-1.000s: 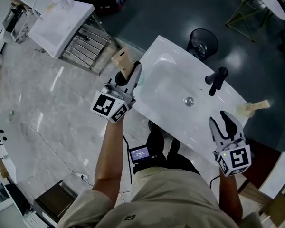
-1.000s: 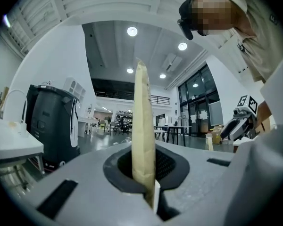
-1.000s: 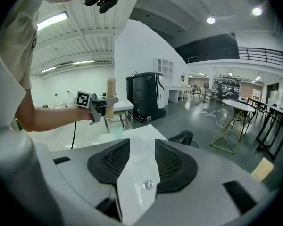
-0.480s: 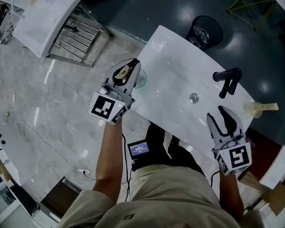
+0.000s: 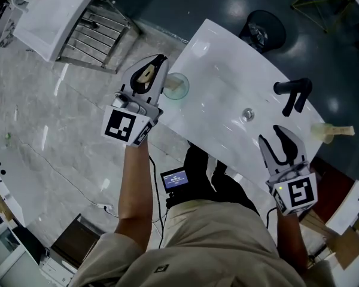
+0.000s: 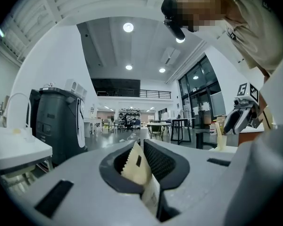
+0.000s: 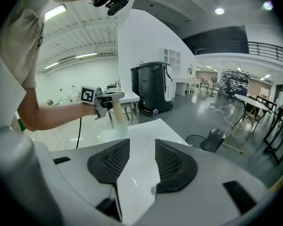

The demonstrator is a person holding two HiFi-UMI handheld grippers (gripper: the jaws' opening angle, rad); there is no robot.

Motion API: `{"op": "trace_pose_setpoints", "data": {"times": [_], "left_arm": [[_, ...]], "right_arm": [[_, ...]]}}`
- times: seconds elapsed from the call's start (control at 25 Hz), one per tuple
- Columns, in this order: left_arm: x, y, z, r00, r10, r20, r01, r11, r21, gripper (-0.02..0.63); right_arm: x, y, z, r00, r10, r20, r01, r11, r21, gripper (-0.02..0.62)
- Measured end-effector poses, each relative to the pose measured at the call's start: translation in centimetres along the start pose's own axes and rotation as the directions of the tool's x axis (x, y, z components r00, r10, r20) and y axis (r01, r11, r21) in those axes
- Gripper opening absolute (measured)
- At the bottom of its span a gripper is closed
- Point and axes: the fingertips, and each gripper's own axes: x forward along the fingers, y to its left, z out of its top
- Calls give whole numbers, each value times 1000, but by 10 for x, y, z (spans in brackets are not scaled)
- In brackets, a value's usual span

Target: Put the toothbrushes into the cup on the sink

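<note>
**White sink, first toothbrush at the cup**

White sink (image 5: 221, 58) runs from 12 o'clock to 4 o'clock over a grey floor. The cup (image 5: 177, 87) stands at its 9 o'clock edge, close to the drop. The left gripper (image 5: 151, 72) is clamped on a wrapped toothbrush (image 6: 137, 166), just beside the cup at its 9 o'clock. Whether the packet's end is already inside the rim I cannot tell.

This looks like the placing step. Next the packet must be lowered upright and released without nudging the cup off the edge.

The right gripper (image 5: 277, 142) hovers with its jaws wide and empty at 4 o'clock. A second toothbrush (image 5: 332, 130) lies at its 2 o'clock, past the black faucet (image 5: 293, 94). The basin between the two grippers is bare.
</note>
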Motion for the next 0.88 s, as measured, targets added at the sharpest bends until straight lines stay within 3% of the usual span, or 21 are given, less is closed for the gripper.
{"op": "trace_pose_setpoints", "data": {"times": [0.32, 0.88], "left_arm": [[-10, -5, 27, 1000, 0, 15, -1, 1000, 28, 38], [-52, -33, 101, 994, 94, 50, -100, 985, 143, 40]], "right_arm": [[-16, 13, 7, 1000, 22, 17, -21, 999, -26, 166], [-76, 27, 24, 992, 47, 117, -37, 995, -91, 166]]}}
